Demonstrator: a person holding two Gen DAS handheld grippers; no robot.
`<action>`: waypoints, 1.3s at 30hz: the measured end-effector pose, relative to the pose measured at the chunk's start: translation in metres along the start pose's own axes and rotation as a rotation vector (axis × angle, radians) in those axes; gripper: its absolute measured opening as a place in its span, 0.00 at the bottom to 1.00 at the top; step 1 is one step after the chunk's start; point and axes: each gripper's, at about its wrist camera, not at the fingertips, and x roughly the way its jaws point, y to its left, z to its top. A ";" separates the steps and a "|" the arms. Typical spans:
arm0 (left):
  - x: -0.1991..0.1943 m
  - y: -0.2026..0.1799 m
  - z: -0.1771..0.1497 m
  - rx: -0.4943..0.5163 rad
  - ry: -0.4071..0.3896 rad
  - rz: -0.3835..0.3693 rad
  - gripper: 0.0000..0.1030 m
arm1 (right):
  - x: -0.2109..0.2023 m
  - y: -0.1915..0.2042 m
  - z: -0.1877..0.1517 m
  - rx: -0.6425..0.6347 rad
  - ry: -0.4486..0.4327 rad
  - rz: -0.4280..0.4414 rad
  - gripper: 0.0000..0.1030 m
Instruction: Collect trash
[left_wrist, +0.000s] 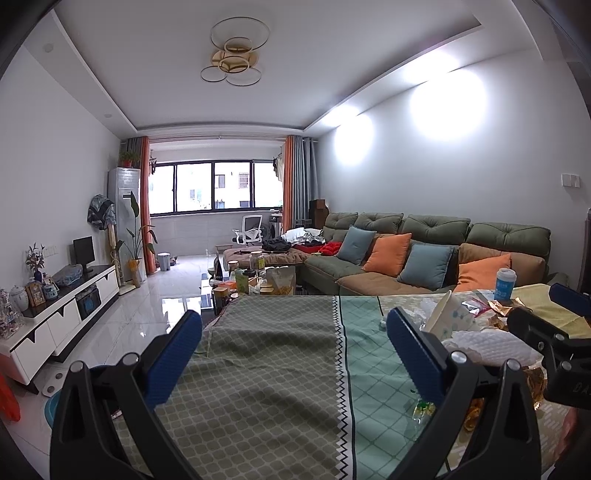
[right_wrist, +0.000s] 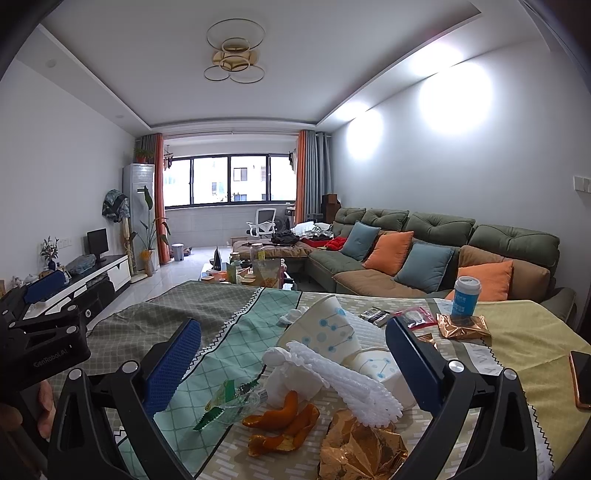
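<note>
Trash lies on the table's patterned cloth (right_wrist: 229, 325). In the right wrist view I see two tipped white paper cups (right_wrist: 332, 332), a white foam net (right_wrist: 347, 384), orange peel (right_wrist: 280, 417), a clear green wrapper (right_wrist: 229, 398) and crumpled gold foil (right_wrist: 358, 446). My right gripper (right_wrist: 291, 362) is open and empty, held just above this pile. My left gripper (left_wrist: 291, 350) is open and empty over bare cloth (left_wrist: 258, 369), left of the pile; a paper cup (left_wrist: 450, 314) and the foam net (left_wrist: 491, 347) show at its right.
A blue-labelled cup (right_wrist: 466, 295), another gold wrapper (right_wrist: 463, 326), a red-edged packet (right_wrist: 415, 315) and a dark packet (right_wrist: 375, 315) lie further back. A phone (right_wrist: 581, 376) lies at the right edge. Beyond stand a sofa (right_wrist: 424, 258), a cluttered coffee table (right_wrist: 251, 273) and a TV cabinet (left_wrist: 62, 314).
</note>
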 end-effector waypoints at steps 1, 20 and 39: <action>0.000 0.000 0.000 0.001 -0.001 -0.001 0.97 | 0.000 0.000 0.000 0.000 -0.001 0.000 0.97; 0.001 0.000 0.002 -0.009 0.001 -0.003 0.97 | 0.000 0.001 0.000 -0.001 0.000 0.001 0.97; 0.001 0.001 0.001 -0.014 0.004 -0.007 0.97 | 0.000 0.001 0.000 0.000 0.001 0.000 0.96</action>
